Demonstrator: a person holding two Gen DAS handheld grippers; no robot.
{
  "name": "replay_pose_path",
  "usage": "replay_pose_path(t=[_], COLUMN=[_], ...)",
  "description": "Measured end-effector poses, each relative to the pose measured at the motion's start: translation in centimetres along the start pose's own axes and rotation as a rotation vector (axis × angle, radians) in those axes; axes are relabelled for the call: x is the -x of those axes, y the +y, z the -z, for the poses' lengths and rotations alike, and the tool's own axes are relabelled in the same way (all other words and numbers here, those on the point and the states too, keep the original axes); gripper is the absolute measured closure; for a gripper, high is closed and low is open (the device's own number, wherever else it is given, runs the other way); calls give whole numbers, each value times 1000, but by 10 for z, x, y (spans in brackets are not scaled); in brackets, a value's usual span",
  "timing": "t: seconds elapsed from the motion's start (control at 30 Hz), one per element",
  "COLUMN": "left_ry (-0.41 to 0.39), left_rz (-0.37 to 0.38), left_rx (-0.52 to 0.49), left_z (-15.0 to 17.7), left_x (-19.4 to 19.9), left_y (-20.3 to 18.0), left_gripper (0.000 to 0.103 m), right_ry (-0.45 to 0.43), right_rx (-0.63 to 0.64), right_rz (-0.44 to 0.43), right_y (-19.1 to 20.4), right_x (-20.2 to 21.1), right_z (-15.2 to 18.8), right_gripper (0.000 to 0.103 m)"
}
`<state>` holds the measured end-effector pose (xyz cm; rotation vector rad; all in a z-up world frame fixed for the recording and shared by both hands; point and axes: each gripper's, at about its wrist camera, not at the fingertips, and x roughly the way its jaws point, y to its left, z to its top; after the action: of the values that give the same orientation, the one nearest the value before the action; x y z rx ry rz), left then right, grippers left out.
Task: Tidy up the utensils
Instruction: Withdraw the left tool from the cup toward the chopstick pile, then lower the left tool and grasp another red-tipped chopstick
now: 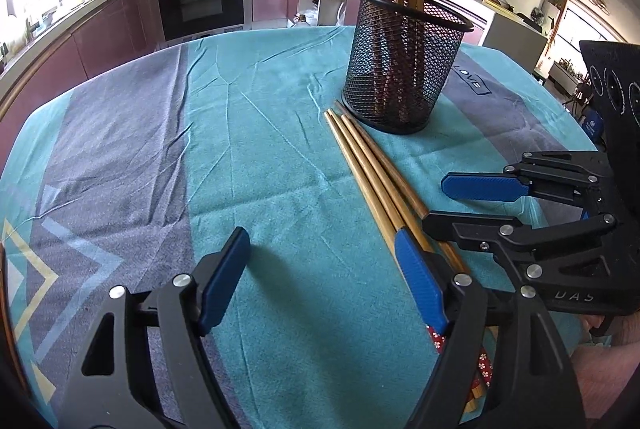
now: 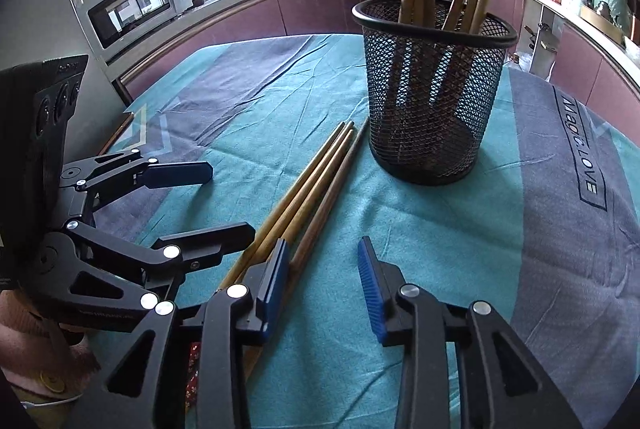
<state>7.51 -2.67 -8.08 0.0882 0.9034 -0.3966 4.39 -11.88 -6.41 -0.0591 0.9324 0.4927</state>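
Three loose wooden chopsticks (image 1: 372, 165) (image 2: 308, 181) lie side by side on the cloth, pointing at a black mesh cup (image 1: 400, 69) (image 2: 432, 109) that holds several more chopsticks upright. My left gripper (image 1: 320, 281) (image 2: 231, 200) is open over bare cloth, and the loose chopsticks run under its right finger. My right gripper (image 2: 324, 289) (image 1: 436, 203) is open too, narrower, with cloth showing between its blue pads. The chopsticks pass beneath its left finger and neither pad presses on them. Their red patterned ends (image 1: 436, 337) peek out below the fingers.
A teal and grey tablecloth (image 1: 260, 149) covers the round table. Purple kitchen cabinets and an oven (image 1: 200, 1) stand beyond its far edge, with a microwave (image 2: 136, 5) to the left. A person's sleeve (image 2: 24, 317) shows behind the left gripper.
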Motion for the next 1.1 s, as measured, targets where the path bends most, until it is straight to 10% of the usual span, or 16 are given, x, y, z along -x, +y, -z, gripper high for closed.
replay_pose_path(t=[0.37, 1.1], left_ry=[6, -1], left_rz=[-2, -51], left_rx=[-26, -34], left_z=[-6, -7], left_x=[-8, -7], left_y=[-6, 3], left_gripper=[28, 74], right_ry=[3, -14], right_rx=[-22, -4], right_rz=[-3, 21], right_y=[-7, -2], right_x=[2, -4], right_z=[-1, -2], right_gripper=[74, 83])
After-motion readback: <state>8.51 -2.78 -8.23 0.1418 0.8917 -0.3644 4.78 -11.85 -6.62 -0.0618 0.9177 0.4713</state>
